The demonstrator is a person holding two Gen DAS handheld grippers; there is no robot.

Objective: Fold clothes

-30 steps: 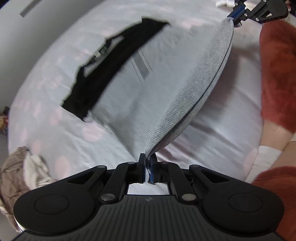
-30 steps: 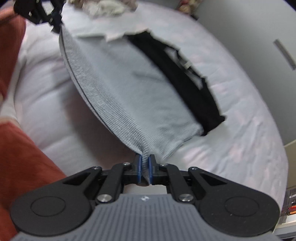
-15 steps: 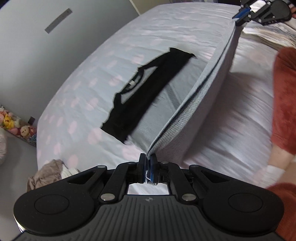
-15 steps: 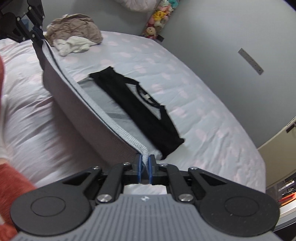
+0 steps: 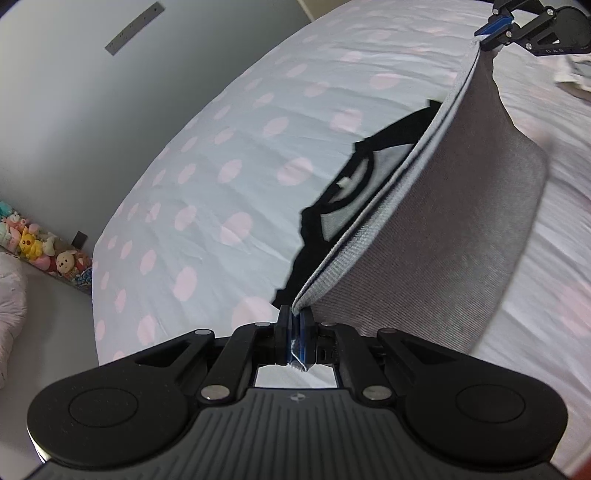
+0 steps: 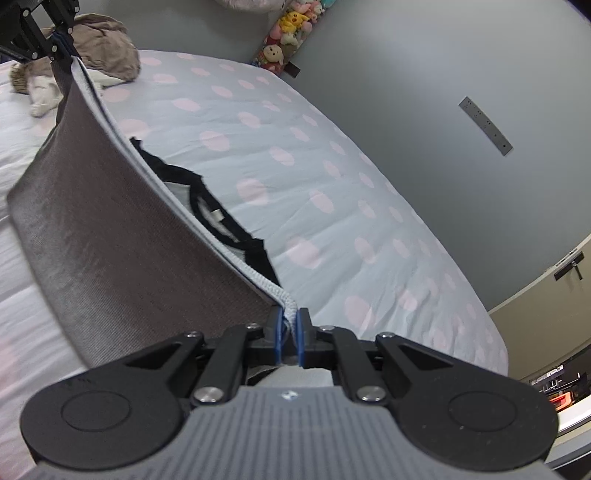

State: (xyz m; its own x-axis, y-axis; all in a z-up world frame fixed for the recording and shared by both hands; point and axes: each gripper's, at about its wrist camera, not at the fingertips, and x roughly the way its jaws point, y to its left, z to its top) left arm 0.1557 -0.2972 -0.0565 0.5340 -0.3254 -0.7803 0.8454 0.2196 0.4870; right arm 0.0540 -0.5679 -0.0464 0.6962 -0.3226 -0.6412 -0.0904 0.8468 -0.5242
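A grey knit shirt [image 5: 436,236] with black sleeves and collar [image 5: 332,206] hangs stretched between both grippers above the bed. My left gripper [image 5: 295,317] is shut on one corner of its hem. The right gripper [image 5: 493,31] shows at the top right of the left wrist view, gripping the other corner. In the right wrist view the right gripper [image 6: 290,321] is shut on the ribbed hem of the grey shirt [image 6: 110,240], and the left gripper [image 6: 61,38] holds the far corner at top left. The black collar end [image 6: 221,221] trails on the bedsheet.
The bed [image 5: 221,166] has a pale blue sheet with pink dots. A heap of brown and white clothes [image 6: 99,59] lies near its far corner. Plush toys [image 5: 33,243] line the floor by the grey wall. A shelf [image 6: 554,384] stands at the right edge.
Both grippers have lifted and carried the shirt's hem across the bed, so the shirt now stands up as a taut curved sheet. The person's red sleeve has left both views.
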